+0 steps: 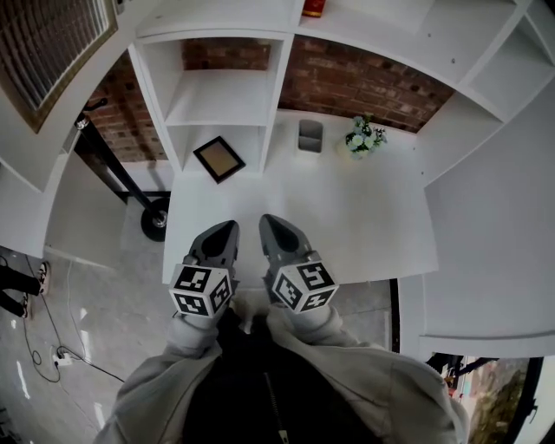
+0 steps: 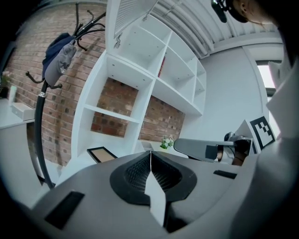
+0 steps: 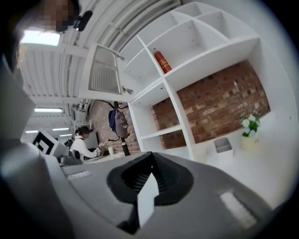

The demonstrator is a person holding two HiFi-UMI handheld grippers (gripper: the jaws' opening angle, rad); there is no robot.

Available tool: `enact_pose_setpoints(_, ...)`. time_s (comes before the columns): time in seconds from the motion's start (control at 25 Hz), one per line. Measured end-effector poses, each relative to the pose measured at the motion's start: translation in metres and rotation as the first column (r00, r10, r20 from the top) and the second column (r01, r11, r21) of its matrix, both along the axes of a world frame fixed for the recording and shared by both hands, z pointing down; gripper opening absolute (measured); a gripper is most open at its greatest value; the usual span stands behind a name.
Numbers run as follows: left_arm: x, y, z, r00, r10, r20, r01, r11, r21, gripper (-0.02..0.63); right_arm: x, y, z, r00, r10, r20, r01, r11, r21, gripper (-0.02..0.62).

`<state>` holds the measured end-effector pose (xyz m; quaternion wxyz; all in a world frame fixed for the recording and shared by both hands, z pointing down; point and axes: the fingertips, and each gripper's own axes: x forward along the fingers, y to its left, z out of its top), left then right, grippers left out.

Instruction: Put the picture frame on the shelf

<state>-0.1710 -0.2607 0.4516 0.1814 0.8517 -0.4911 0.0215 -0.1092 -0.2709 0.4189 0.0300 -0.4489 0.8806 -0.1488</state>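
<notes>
The picture frame (image 1: 218, 159), dark-edged with a tan inside, lies flat in the lowest bay of the white shelf unit (image 1: 218, 97) at the table's back left. It also shows in the left gripper view, picture frame (image 2: 102, 153). My left gripper (image 1: 227, 228) and right gripper (image 1: 267, 223) hover side by side over the table's front edge, well short of the frame. Both point toward the shelf. The left gripper (image 2: 150, 154) has its jaws closed to a line with nothing between them. So has the right gripper (image 3: 150, 156).
A grey cup-like holder (image 1: 310, 136) and a small pot of flowers (image 1: 364, 136) stand at the table's back. A red object (image 1: 313, 7) sits on an upper shelf. A black coat stand (image 1: 154, 217) is left of the table. A person (image 3: 84, 143) sits far off.
</notes>
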Motion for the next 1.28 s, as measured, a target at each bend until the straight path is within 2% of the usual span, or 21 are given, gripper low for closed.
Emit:
enact_pose_setpoints(0.2,0.022,0.015,-0.006,0.998,-0.011,0.058,0.005,0.994,0.109,0.005,0.019,0.011,-0.001,0.995,0.032,-0.097,-0.023,0.995,0.094,0.0)
enact_pose_setpoints(0.32,0.03,0.021,-0.008,0.998,-0.022,0.057,0.013,0.988,0.154,0.005,0.025,0.015,0.0,0.989,0.028,-0.142,-0.011,0.993,0.119,0.0)
enact_pose_setpoints(0.68,0.04,0.023,-0.007,0.998,-0.038,0.056,0.027,0.983,0.182,0.005,0.025,0.018,0.001,0.989,-0.039,-0.144,0.056,0.992,0.114,0.0)
enact_pose_setpoints(1.28,0.028,0.021,0.005,0.993,-0.092,0.079,0.081,0.987,0.138,0.005,0.016,0.014,0.016,0.988,-0.089,-0.122,0.097,0.993,0.06,0.0)
